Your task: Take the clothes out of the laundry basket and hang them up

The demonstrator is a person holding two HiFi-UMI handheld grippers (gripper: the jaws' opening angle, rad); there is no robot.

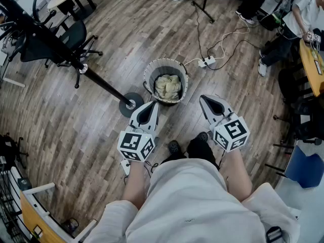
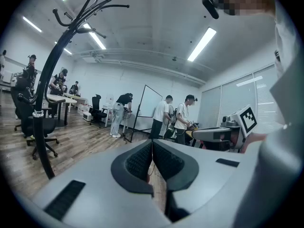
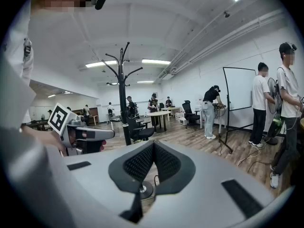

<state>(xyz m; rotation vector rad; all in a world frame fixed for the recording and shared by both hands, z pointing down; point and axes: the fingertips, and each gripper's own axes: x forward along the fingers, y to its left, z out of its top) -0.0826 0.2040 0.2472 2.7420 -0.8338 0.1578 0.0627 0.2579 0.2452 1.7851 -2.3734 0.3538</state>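
Clothes (image 1: 168, 86), a pale crumpled bundle, lay inside the round laundry basket (image 1: 147, 78) on the wooden floor (image 1: 101, 135), just ahead of both hand-held grippers.

Nearest the camera, the person's dark shoes (image 1: 173, 147) stood on the boards. The left hand-held gripper (image 1: 152, 104) pointed at the basket's near-left rim, close to it but apart. The right hand-held gripper (image 1: 204, 100) sat just right of the basket, also clear of it. Neither touched the clothes. In each gripper's own view the ribbed pads were pressed together with nothing between them.

The round base of a coat rack (image 1: 130, 104) rested just beside the left tip, and its dark pole slanted away to the upper left. Beyond the basket lay a white power strip (image 1: 207, 61) with trailing cables. A black office chair (image 1: 71, 39) stood farther left. At the far right a person leaned at a wooden worktop (image 1: 311, 59).

Only the head view showed the basket and the clothes. The two gripper views looked level across the room and showed the rack's curved hooks (image 2: 76, 18), a whiteboard (image 3: 237, 94), several people standing and the ceiling lights. Each also caught the other gripper with its marker cube (image 2: 248, 120). The right gripper view showed the rack's base below its pads.
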